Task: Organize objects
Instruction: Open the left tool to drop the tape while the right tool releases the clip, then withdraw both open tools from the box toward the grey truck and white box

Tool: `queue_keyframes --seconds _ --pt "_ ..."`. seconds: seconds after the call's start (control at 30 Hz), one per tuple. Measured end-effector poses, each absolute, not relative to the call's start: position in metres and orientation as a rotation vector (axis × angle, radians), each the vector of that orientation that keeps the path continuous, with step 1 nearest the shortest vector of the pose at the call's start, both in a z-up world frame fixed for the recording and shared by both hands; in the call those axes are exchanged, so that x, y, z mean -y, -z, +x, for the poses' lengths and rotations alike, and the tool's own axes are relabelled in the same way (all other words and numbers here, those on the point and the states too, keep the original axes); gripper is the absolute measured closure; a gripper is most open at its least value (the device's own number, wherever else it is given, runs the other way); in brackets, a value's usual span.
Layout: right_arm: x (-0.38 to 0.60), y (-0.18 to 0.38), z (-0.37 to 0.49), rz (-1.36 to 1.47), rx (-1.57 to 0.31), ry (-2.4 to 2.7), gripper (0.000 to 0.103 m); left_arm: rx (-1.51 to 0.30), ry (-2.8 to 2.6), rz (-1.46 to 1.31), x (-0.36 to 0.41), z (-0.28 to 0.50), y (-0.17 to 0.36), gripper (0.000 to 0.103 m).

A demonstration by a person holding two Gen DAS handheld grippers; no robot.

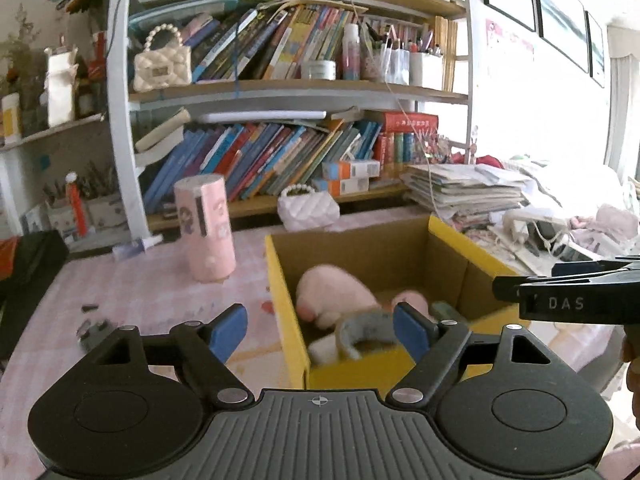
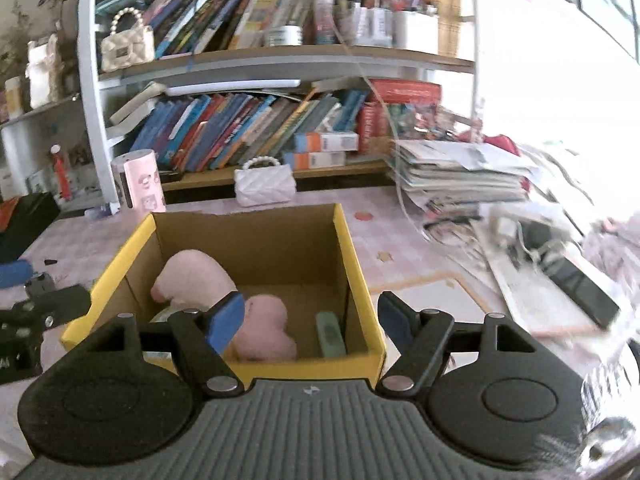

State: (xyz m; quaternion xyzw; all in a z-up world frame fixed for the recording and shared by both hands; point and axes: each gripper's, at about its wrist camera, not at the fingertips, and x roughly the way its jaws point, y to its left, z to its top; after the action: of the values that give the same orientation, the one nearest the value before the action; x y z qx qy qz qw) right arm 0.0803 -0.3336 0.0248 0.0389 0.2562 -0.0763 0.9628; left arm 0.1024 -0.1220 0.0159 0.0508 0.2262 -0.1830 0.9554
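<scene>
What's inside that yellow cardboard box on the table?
Inside the yellow box lie pink plush toys, a small green flat object, and a grey-and-white fuzzy thing. Whatever sits under the plush or against the near wall is hidden.

The open yellow cardboard box [image 2: 360, 264] stands on the pink checked table [image 2: 404, 236], holding a pink plush toy [image 2: 192, 276] at left and a green oblong eraser-like block [image 2: 330, 334] at right. Behind the box sits a white quilted handbag [image 2: 264, 186]; a pink cylindrical tin [image 2: 138, 180] stands to its left, and a stack of papers [image 2: 460, 176] lies to the right.

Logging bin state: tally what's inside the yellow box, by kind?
Pink plush toys: 2
Grey ring-shaped item: 1
Green flat item: 1
Total: 4 visible in the yellow box; anything underneath is hidden.
</scene>
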Motion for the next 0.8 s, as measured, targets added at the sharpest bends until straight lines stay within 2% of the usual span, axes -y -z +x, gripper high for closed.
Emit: queue_keyframes --seconds 0.33,0.8 --pt "0.285 0.005 0.035 0.146 -0.695 0.171 0.03 -0.585 0.305 0.109 0.07 0.062 0.004 0.017" --pt "0.207 0.029 -0.005 0.112 -0.8 0.072 0.024 -0.69 0.247 0.162 0.014 0.019 0.026 0.016"
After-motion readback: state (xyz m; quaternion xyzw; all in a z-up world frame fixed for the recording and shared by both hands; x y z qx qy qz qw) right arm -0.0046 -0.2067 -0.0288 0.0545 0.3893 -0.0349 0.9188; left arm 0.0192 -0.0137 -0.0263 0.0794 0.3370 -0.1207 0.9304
